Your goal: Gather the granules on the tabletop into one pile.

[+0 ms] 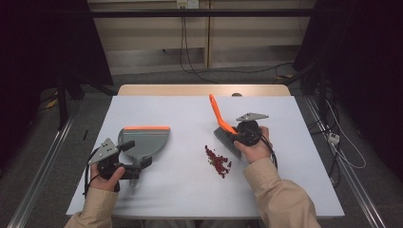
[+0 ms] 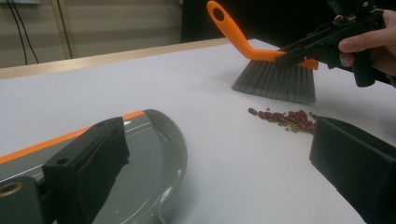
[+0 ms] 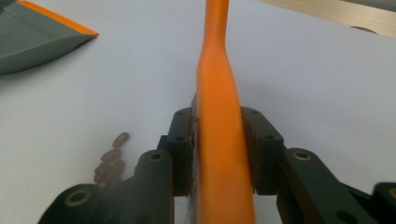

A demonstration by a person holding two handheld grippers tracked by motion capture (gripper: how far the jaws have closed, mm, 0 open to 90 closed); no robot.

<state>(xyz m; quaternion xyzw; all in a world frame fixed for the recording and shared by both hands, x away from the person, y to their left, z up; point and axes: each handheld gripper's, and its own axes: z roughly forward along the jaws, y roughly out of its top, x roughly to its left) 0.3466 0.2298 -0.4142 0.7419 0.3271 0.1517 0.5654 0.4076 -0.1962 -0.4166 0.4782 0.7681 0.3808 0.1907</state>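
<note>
The brush (image 1: 223,124) bristles are hidden in the right gripper view by its orange handle, on which the right gripper (image 3: 218,154) is clamped. Beans (image 1: 216,161) lie just beside it. The left gripper (image 1: 134,167), jaws spread, straddles the dustpan's (image 1: 145,140) partly cut-off handle.

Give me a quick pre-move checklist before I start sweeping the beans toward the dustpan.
1. Right gripper clamped on the brush: ok, jaws press both sides of the orange handle.
2. Bristles near the beans: ok, just beyond the pile.
3. Left gripper holding the dustpan: not ok, jaws stand open, only one over the pan.
4. Dustpan mouth facing the beans: not ok, orange lip points to the far edge.
5. Path between beans and dustpan: ok, bare table.
</note>
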